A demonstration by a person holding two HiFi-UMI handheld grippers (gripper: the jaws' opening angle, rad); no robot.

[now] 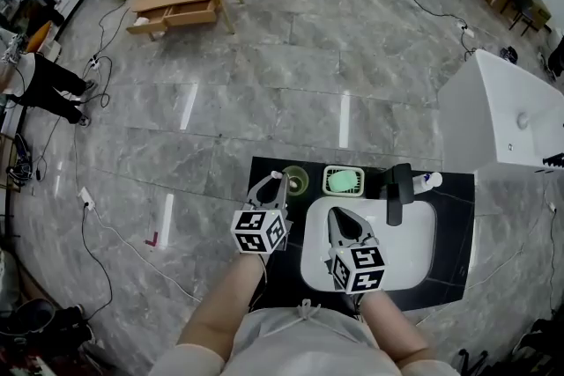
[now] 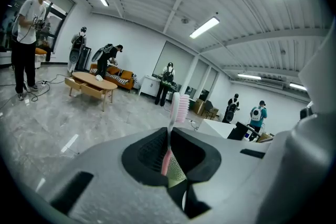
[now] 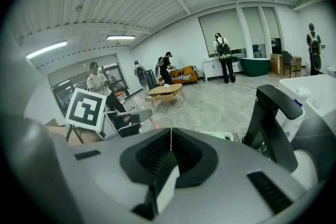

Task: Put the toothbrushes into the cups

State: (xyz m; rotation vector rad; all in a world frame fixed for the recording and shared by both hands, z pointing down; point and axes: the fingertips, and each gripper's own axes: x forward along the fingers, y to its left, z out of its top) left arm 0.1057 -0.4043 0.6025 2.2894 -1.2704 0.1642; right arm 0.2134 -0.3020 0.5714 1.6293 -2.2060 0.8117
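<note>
Toothbrush (image 2: 177, 107), pink, bristles up, clamped in my left tongs (image 2: 169, 139), centre frame just left of the green cup (image 1: 295, 181), my right tongs (image 3: 170, 140) together, empty, over the white sink (image 1: 414, 238)

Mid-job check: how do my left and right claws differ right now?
The left claw is shut on a pink toothbrush, whose head sticks out past the jaws; the right claw is shut on nothing. In the head view, the left claw sits beside the green cup, while the right claw hangs over the white sink. Shared: both have their jaws closed.
</note>
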